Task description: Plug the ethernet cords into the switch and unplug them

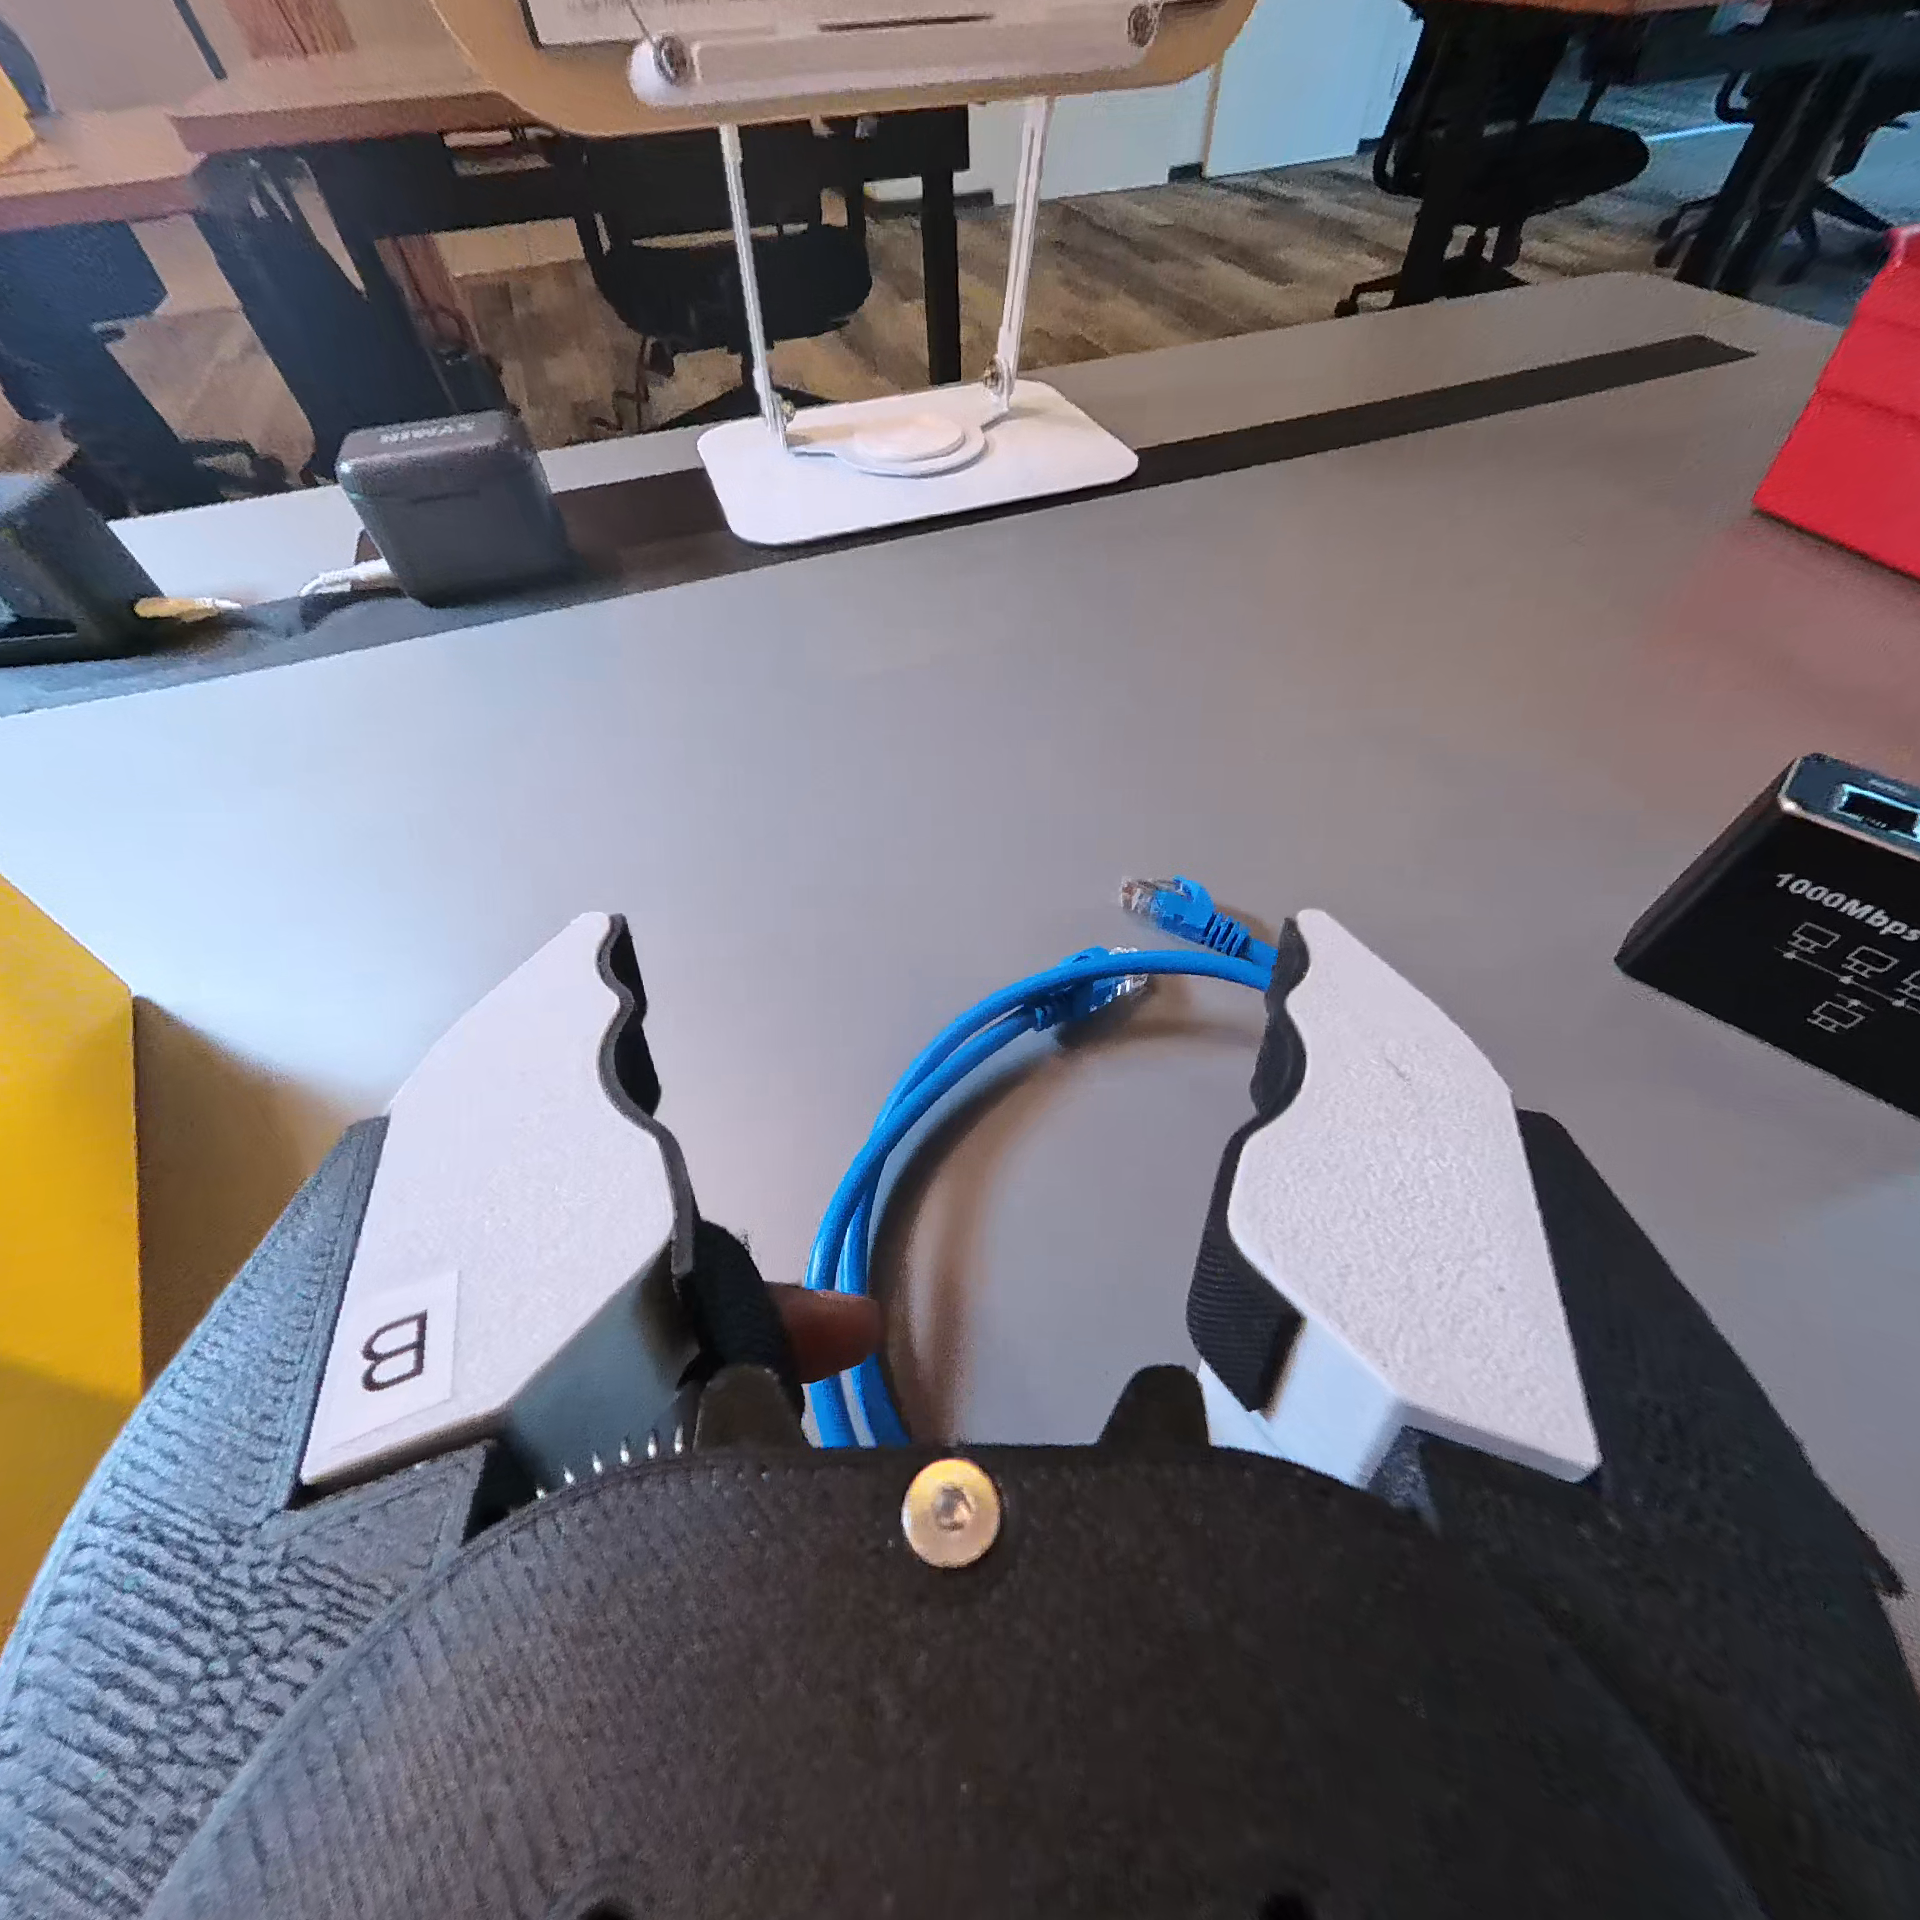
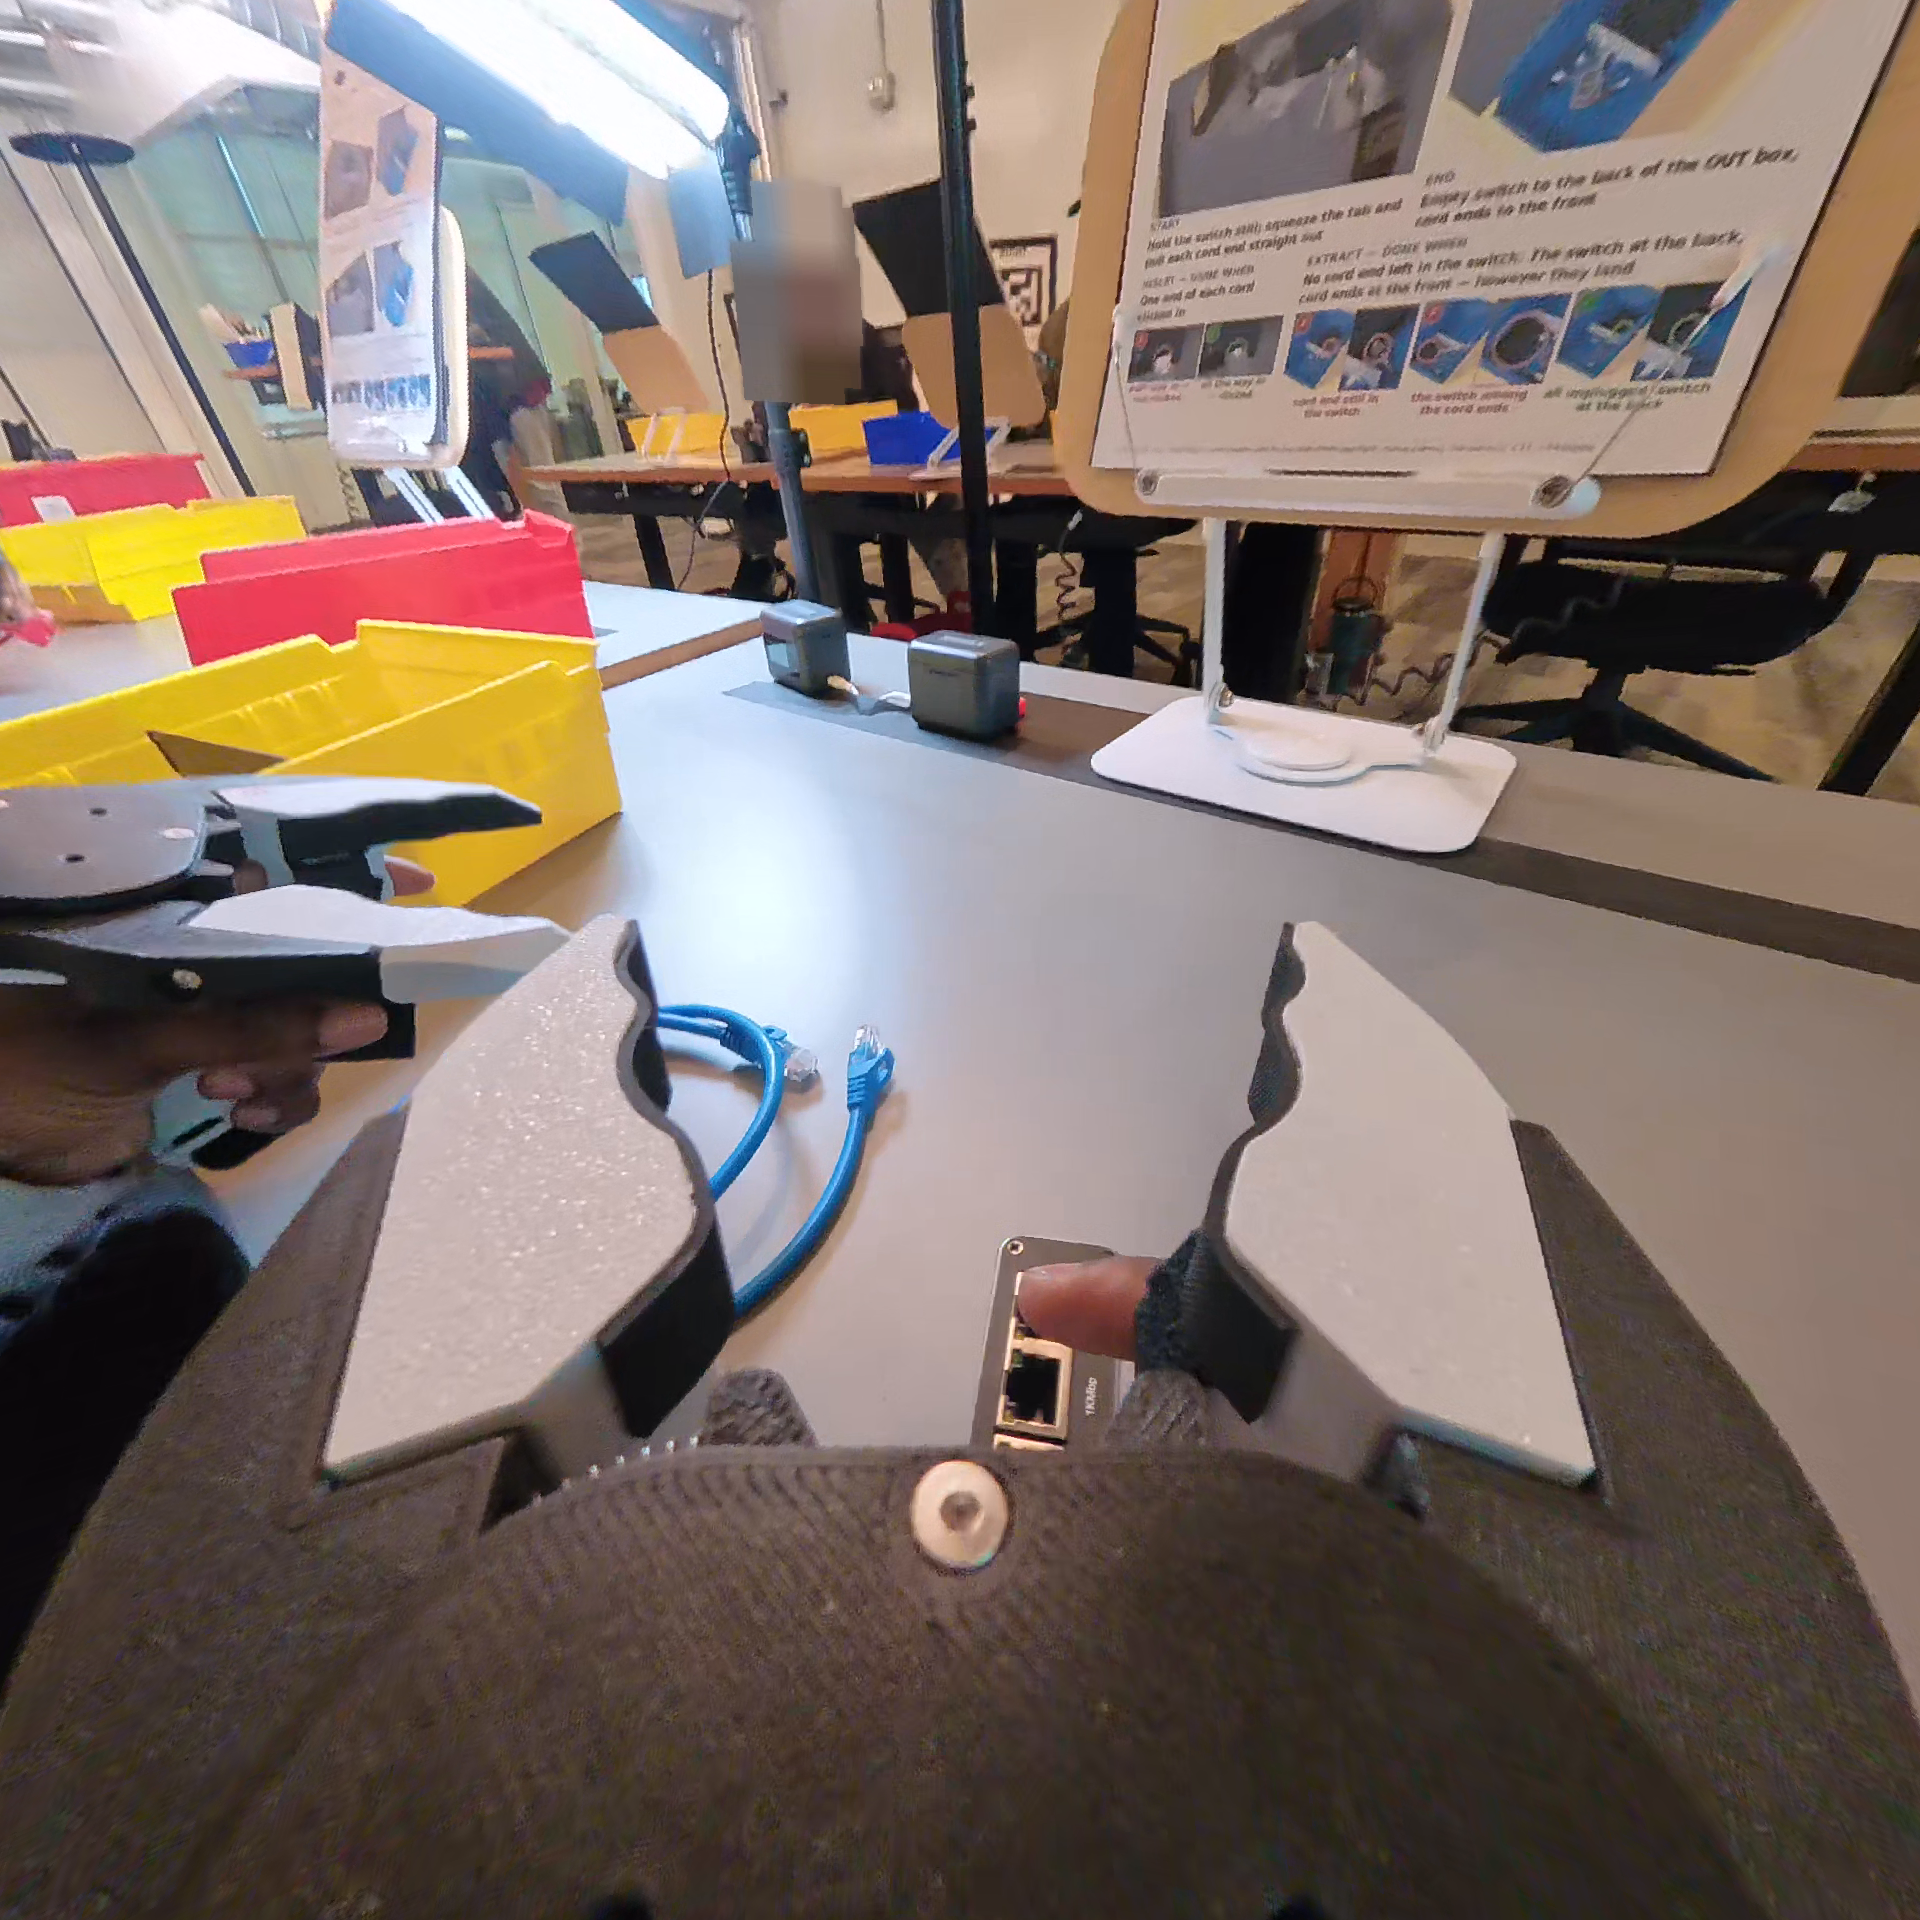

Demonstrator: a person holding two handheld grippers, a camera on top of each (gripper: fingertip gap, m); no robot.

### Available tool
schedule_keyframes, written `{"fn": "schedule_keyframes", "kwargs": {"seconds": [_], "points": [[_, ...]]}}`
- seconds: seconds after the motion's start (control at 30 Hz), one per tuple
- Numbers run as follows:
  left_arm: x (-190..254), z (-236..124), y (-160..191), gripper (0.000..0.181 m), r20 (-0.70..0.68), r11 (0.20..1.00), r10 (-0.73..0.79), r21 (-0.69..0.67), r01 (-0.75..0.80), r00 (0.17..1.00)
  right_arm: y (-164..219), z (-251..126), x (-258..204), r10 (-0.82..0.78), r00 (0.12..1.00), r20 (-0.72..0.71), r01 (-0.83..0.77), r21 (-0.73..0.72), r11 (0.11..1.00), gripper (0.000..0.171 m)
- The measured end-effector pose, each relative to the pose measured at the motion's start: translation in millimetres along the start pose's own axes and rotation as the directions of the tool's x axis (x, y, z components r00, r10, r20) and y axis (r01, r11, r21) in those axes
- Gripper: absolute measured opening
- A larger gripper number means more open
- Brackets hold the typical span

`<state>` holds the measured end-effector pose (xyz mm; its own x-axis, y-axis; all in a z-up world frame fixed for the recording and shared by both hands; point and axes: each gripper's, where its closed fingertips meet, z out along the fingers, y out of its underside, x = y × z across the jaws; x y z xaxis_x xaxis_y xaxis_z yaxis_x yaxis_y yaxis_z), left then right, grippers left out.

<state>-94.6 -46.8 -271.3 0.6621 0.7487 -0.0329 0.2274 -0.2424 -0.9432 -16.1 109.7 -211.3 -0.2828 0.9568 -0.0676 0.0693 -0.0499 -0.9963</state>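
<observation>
Two blue ethernet cords (image 1: pixel 1195 914) lie unplugged on the grey table (image 1: pixel 935 748), curving between my left gripper's fingers, plugs pointing away. My left gripper (image 1: pixel 951 997) is open and empty above them. The black switch (image 1: pixel 1787 966) sits to its right, ports facing the cords. In the right wrist view my right gripper (image 2: pixel 956 966) is open and empty. The switch (image 2: pixel 1034 1387) lies low between its fingers, partly hidden by the gripper body and a person's fingertip, and its visible port is empty. The cords (image 2: pixel 868 1070) lie left of the switch, with the left gripper (image 2: pixel 540 878) above them.
Yellow bins (image 2: pixel 364 707) and a red bin (image 2: pixel 395 592) stand at the left of the table. A white stand (image 2: pixel 1299 769) holding an instruction sheet is at the back, with two dark boxes (image 2: pixel 961 675) beside it. Another red bin (image 1: pixel 1860 436) is at the right.
</observation>
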Motion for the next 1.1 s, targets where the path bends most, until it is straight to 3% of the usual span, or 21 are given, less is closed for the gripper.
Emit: {"fn": "schedule_keyframes", "kwargs": {"seconds": [0.17, 0.33, 0.7, 1.1], "points": [[-4.1, -12.5, -7.4, 0.112, 0.049, 0.999, -0.024, 0.041, 0.022, 0.999, -14.4, -9.8, 6.2, 0.038, 0.999, -0.035, -0.036, 0.058, 0.998, 0.111], [14.6, -54.6, -9.4, 0.114, 0.053, 0.995, -0.085, 0.063, 0.082, 0.995, -27.5, -40.2, -8.2, 0.023, 0.994, -0.106, -0.016, 0.068, 0.998, 0.116], [53.9, -160.2, 38.6, 0.11, 0.098, 0.999, -0.042, -0.003, 0.042, 0.994, 27.7, -133.9, -57.9, 0.026, 0.979, -0.204, -0.057, -0.147, 0.987, 0.117], [61.9, -157.8, 50.5, 0.11, 0.106, 0.999, -0.005, -0.046, 0.01, 0.994, 43.1, -135.8, -57.4, -0.015, 0.98, -0.199, -0.028, -0.212, 0.977, 0.118]]}}
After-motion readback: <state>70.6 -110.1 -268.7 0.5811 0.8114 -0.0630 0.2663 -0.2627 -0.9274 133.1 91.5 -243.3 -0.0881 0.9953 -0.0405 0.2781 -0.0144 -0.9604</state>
